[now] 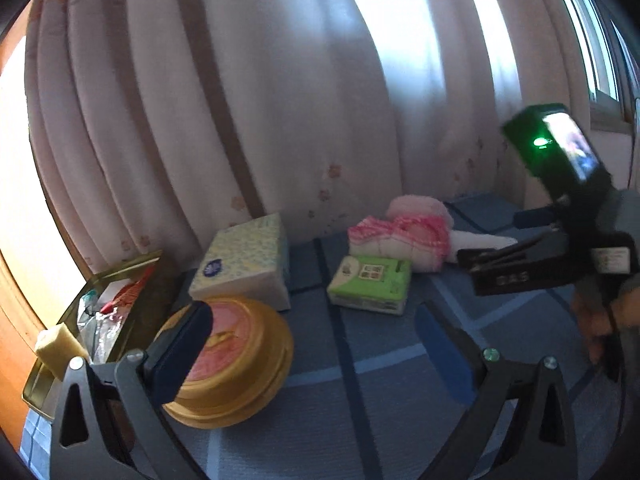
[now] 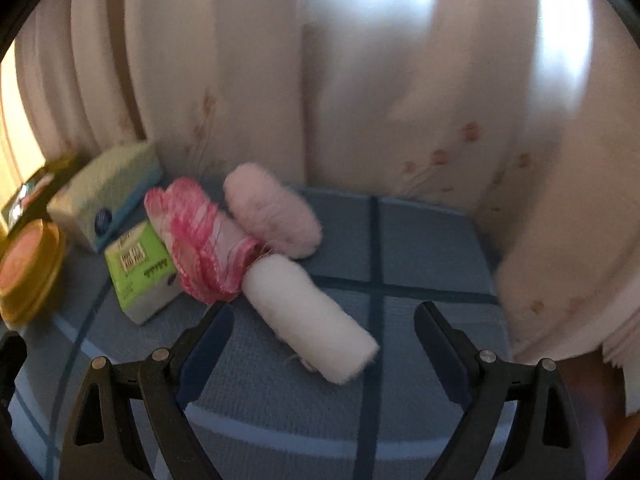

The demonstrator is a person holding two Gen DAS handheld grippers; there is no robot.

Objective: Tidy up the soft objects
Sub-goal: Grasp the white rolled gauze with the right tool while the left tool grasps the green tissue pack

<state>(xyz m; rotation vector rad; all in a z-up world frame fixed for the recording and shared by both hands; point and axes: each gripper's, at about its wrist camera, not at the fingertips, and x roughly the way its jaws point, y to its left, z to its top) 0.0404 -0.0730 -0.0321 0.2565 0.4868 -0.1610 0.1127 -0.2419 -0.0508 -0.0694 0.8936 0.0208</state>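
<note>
Your open gold tin (image 1: pixel 120 304) at far left holds crumpled foil and wrappers; contents too jumbled to itemise. A pale yellow block (image 1: pixel 56 344) sits at its near edge. The round gold container (image 1: pixel 236 364) with the pink top sits closed just beside it, partly behind your left gripper's (image 1: pixel 316 344) left finger. Left gripper: jaws spread wide, nothing between them, over bare blue mat (image 1: pixel 360 400). Right gripper (image 2: pixel 324 340): jaws also wide apart, holding nothing; the near end of the white roll (image 2: pixel 308 320) lies between the fingertips in its own view, pads clear of it. From the left wrist view the right gripper (image 1: pixel 492 260) points at the soft pile from the right, your hand (image 1: pixel 596 320) on its handle. Soft items, three, clustered mid-mat by the curtain (image 2: pixel 360 100): white roll nearest, pale pink fluffy roll (image 2: pixel 272 212) behind it, pink-and-white striped cloth (image 2: pixel 200 240) lying against both. Tissue packs, two: green pack (image 2: pixel 140 272) touching the striped cloth, larger patterned tissue box (image 2: pixel 104 196) further left by the curtain. Containers, two. Grippers, two, both empty.
</note>
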